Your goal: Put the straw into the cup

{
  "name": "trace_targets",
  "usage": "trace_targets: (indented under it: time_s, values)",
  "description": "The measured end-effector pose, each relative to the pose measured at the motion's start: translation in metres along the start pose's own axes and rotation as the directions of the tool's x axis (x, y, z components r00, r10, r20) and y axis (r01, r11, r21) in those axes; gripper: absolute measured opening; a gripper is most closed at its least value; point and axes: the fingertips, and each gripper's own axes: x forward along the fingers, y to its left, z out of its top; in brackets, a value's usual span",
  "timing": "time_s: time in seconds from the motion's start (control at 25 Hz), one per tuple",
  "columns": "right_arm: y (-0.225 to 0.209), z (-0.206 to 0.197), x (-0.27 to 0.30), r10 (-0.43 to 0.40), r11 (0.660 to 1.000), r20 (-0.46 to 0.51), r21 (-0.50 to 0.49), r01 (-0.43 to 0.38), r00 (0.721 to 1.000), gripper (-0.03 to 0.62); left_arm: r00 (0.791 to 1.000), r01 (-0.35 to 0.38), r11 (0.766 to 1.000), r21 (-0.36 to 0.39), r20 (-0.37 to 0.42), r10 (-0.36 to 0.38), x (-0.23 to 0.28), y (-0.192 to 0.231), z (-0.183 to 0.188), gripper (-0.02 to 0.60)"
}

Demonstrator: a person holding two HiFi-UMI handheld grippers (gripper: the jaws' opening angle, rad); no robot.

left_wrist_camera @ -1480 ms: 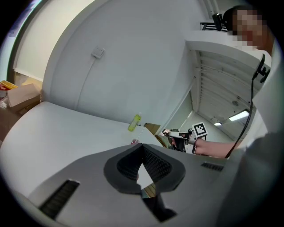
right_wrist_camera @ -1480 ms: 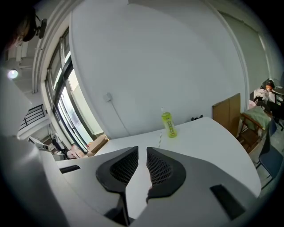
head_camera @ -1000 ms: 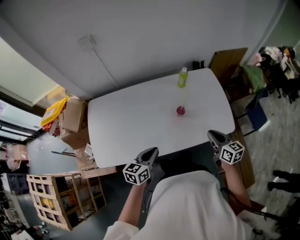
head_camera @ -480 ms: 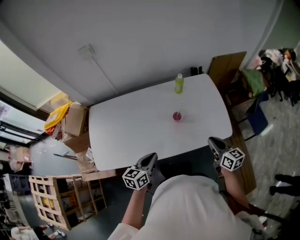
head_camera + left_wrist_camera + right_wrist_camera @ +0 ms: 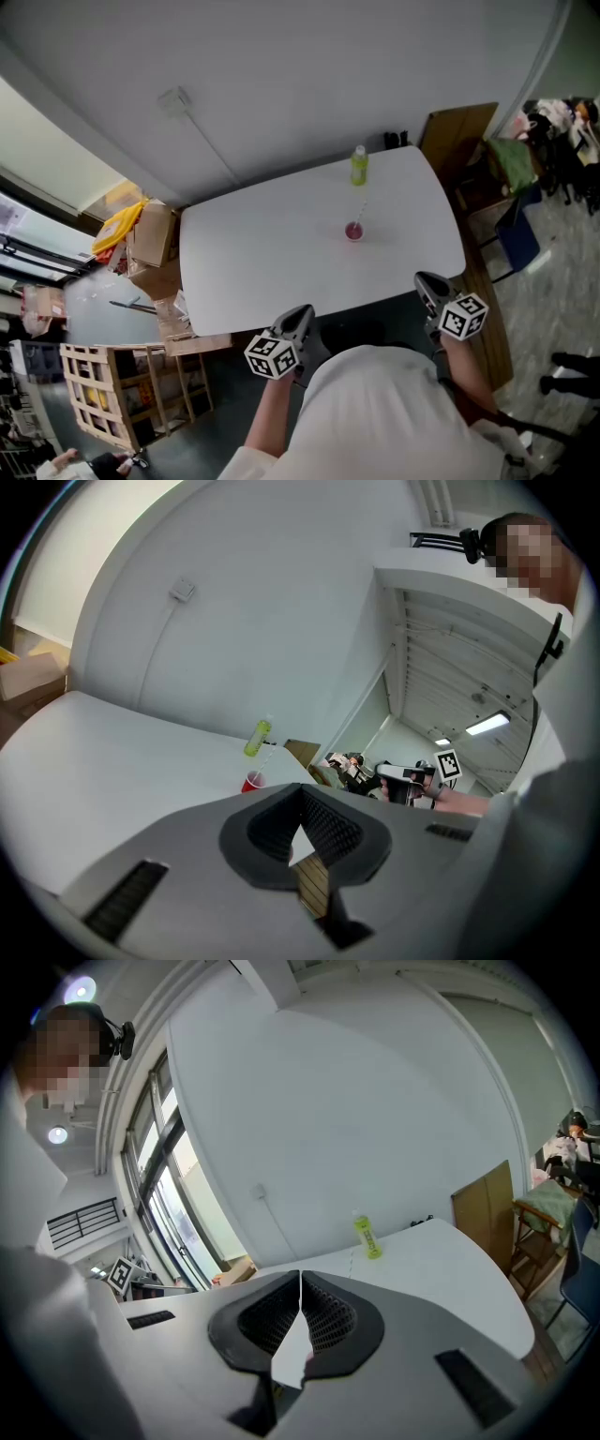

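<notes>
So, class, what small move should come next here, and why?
Probably hold still: the straw already stands in the red cup; the left hand-held gripper and right hand-held gripper, just closed fully, are shut, empty, short of the table.

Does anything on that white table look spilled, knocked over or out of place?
Nothing stands out. The red cup stands upright with the straw leaning in it, the green bottle stands upright near the far edge, and no spill shows on the table.
</notes>
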Motion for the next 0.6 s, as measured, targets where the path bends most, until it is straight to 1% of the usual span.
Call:
trace_targets:
  time_s: [0.6]
  values:
    - [-0.0006, -0.0021, 0.0065, 0.033, 0.999, -0.007, -0.001, -0.033, 0.999, 0.038, 1.0, -0.021, 1.0, -0.009, 0.009, 0.021, 0.0056, -0.0026, -0.0003, 0.002]
